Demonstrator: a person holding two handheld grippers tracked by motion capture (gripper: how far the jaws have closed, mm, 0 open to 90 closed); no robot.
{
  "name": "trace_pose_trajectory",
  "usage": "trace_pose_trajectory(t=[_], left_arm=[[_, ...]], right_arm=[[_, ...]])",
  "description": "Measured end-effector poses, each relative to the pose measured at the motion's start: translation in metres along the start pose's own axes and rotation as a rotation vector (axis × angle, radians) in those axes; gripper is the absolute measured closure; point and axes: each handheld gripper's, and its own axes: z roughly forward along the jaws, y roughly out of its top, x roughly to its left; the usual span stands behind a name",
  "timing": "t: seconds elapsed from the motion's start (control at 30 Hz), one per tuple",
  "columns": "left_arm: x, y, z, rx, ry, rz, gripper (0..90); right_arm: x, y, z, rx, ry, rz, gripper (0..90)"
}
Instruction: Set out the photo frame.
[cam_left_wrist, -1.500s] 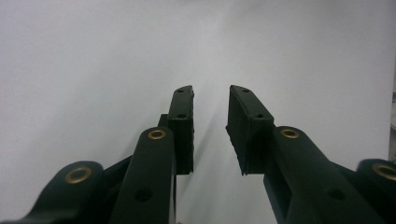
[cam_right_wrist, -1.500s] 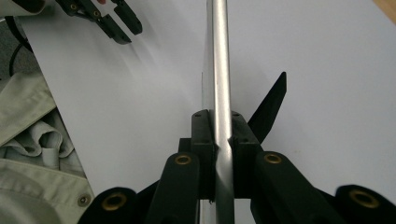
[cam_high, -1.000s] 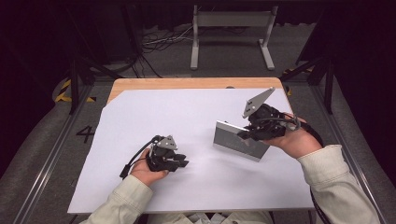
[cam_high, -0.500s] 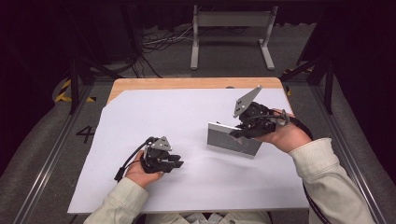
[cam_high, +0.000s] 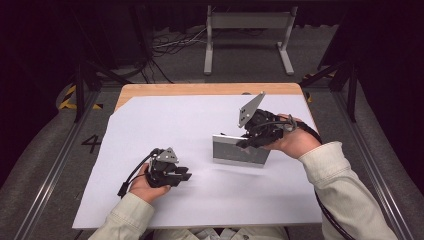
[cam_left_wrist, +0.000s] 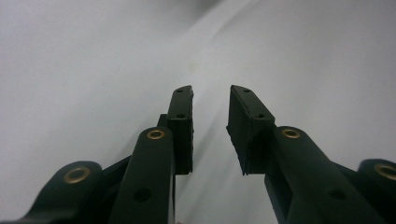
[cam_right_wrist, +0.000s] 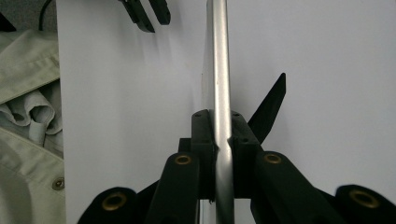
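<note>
Sliding the metal plate (cam_high: 240, 152) leftward across the worktop (cam_high: 165, 115), my right tongs (cam_high: 248, 141) stay clamped on its edge, bringing it nearer my left tongs (cam_high: 184, 175), which wait part-open and empty.

The right gripper (cam_right_wrist: 223, 126) clamps a thin, silver metal plate (cam_right_wrist: 219, 60) edge-on between both black pads. White table surface (cam_right_wrist: 327, 56) lies beneath. The other gripper's jaw tips (cam_right_wrist: 145, 14) appear far left.
</note>
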Motion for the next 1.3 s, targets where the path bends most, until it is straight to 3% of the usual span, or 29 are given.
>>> trace_pose_trajectory(t=[0.43,0.6,0.87,1.3], left_arm=[[0.000,0.000,0.002,0.006,-0.004,0.000,71.0],[0.000,0.000,0.003,0.008,-0.004,0.001,70.8],[0.001,0.000,0.003,0.008,-0.004,-0.002,70.7],[0.001,0.000,0.005,0.012,-0.008,0.000,70.3]], right_arm=[[-0.002,0.006,0.012,0.010,0.064,-0.060,83.1],[0.000,0.009,0.018,0.023,0.083,-0.105,83.0],[-0.002,0.009,0.024,0.035,0.115,-0.106,83.0],[-0.010,0.004,0.030,0.041,0.121,-0.110,82.8]])
